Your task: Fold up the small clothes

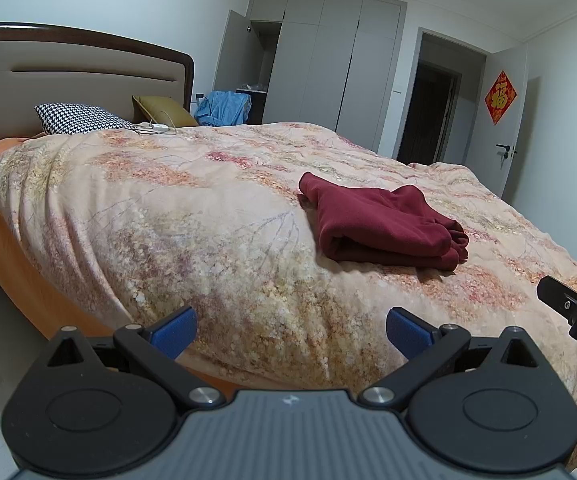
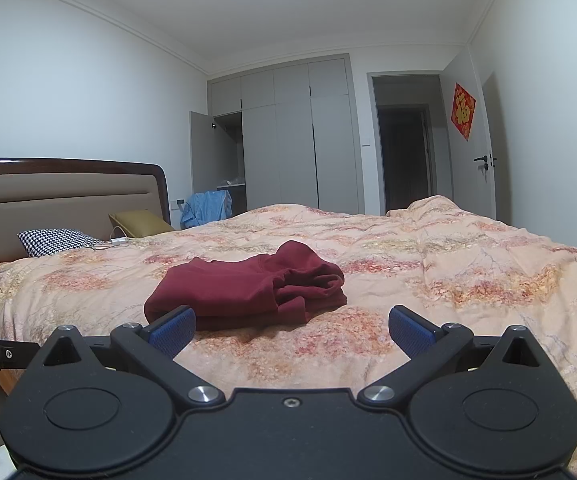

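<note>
Left wrist view first: closest to me, the left gripper (image 1: 290, 330) hangs with its blue pads spread wide and nothing between them, held off the near edge of the bed. The right gripper (image 2: 291, 330) is likewise released and empty, its left pad overlapping the near edge of the cloth in its own view, though I cannot tell whether it touches. Both seem drawn back so the cloth is left alone.

Beyond them the floral quilt (image 1: 192, 216) covers the bed, a soft broad surface that suits folding. On it, toward the middle, lies the dark red garment (image 1: 380, 224), already doubled into a compact stack of layers, its loose ends bunched at one side. I judge the fold is done or nearly so.

Farther off, a checked pillow (image 1: 78, 119) rests by the headboard (image 1: 88, 76), and grey wardrobes (image 1: 328, 60) stand behind, one door open.
</note>
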A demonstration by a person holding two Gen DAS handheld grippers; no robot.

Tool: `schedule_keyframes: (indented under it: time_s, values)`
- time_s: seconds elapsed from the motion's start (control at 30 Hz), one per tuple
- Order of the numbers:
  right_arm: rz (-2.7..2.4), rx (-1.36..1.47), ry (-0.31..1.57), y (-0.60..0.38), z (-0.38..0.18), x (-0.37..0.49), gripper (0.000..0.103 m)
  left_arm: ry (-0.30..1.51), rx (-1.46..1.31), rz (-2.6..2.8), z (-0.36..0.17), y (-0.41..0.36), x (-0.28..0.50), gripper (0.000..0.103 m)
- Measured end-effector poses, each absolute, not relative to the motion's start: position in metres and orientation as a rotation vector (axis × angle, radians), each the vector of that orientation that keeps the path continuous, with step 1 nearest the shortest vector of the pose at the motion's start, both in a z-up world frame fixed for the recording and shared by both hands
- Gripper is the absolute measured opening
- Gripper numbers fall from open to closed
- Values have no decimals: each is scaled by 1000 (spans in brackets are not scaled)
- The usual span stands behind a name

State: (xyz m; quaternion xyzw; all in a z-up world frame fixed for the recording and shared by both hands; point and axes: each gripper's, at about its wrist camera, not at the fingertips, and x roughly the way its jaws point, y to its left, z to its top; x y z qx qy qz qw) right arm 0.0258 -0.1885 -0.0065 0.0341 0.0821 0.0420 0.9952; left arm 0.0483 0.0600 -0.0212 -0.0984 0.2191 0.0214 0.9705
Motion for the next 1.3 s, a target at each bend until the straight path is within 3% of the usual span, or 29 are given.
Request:
schedule_keyframes:
  time_s: [1.3]
  values:
    - [83, 71, 170, -189, -10, 27, 103, 447, -195, 42, -22, 58, 49, 103]
